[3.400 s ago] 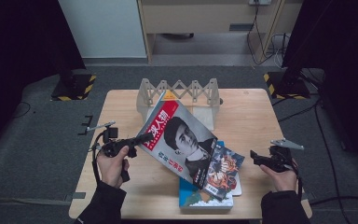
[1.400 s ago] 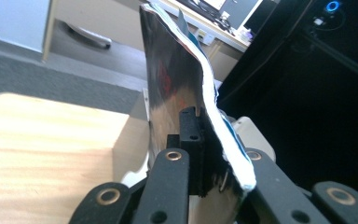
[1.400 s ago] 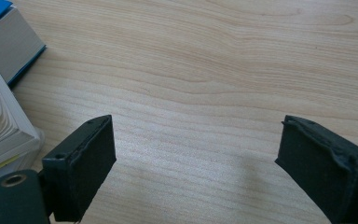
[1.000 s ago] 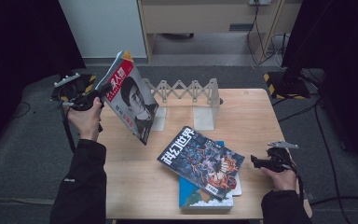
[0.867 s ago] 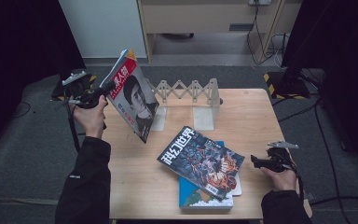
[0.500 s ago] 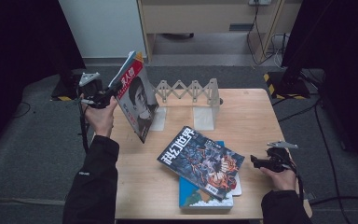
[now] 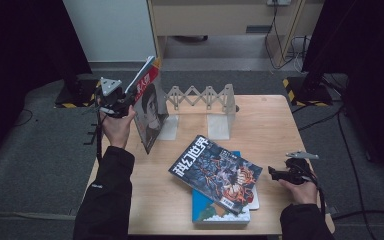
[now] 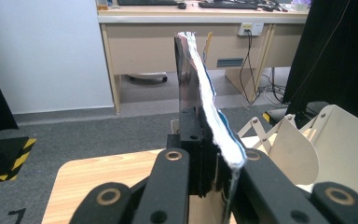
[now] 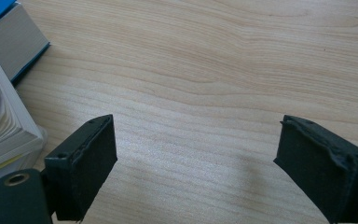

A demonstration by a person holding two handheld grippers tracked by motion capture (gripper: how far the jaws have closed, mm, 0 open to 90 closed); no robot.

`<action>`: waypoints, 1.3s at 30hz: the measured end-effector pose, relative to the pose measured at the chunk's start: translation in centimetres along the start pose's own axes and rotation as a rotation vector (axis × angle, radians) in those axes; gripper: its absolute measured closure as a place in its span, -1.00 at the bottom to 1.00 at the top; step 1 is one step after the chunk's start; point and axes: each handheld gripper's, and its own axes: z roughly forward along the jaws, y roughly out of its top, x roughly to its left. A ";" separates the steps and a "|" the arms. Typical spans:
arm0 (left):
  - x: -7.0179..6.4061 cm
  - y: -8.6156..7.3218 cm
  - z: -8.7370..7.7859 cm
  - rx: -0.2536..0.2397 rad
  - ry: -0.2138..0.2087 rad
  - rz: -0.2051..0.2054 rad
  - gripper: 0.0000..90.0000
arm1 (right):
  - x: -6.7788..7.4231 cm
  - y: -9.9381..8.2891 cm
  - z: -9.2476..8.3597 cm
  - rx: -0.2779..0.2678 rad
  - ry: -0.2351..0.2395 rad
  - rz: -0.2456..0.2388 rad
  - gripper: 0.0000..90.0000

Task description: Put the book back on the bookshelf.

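Note:
My left gripper (image 7: 126,100) is shut on a red-topped magazine (image 7: 149,106) with a portrait cover. It holds the magazine upright at the table's back left, just left of the white folding book rack (image 7: 200,102). In the left gripper view the magazine's thin edge (image 8: 205,93) rises between my jaws, and the rack's white dividers (image 8: 303,149) stand to its right. My right gripper (image 7: 275,174) rests open near the table's front right. Its pads (image 9: 86,163) stand wide apart over bare wood. A stack of books (image 7: 220,186) lies left of it, a dark illustrated magazine (image 7: 214,171) on top.
The wooden table (image 7: 270,120) has bare room at the back right. The stack's page edges (image 9: 0,121) lie close to my right gripper's left jaw. Grey carpet, a desk (image 7: 220,20) and black stands with striped bases surround the table.
My left hand has carried the magazine rightwards and a little down, from beyond the table's left edge towards the rack, turning it more edge-on. The right gripper has stayed put.

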 end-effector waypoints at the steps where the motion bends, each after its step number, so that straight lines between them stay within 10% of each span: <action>1: 0.0 -0.2 0.0 -0.001 -0.001 -0.007 0.91 | 0.0 0.0 0.0 0.000 0.000 0.000 -0.73; 15: 0.6 -1.7 -0.5 0.060 -0.052 -0.054 0.90 | 0.0 0.0 -0.1 0.005 0.003 0.000 -0.73; 29: 1.1 -1.3 0.3 0.281 -0.127 -0.053 0.71 | 0.0 0.0 0.0 0.010 0.009 0.005 -0.73; 34: 1.4 -1.1 1.9 0.328 -0.167 -0.122 0.68 | 0.1 0.0 -0.1 0.013 0.014 0.009 -0.74; 39: 1.0 -0.9 2.1 0.310 -0.117 -0.090 0.91 | 0.0 0.0 0.0 0.014 0.017 0.006 -0.74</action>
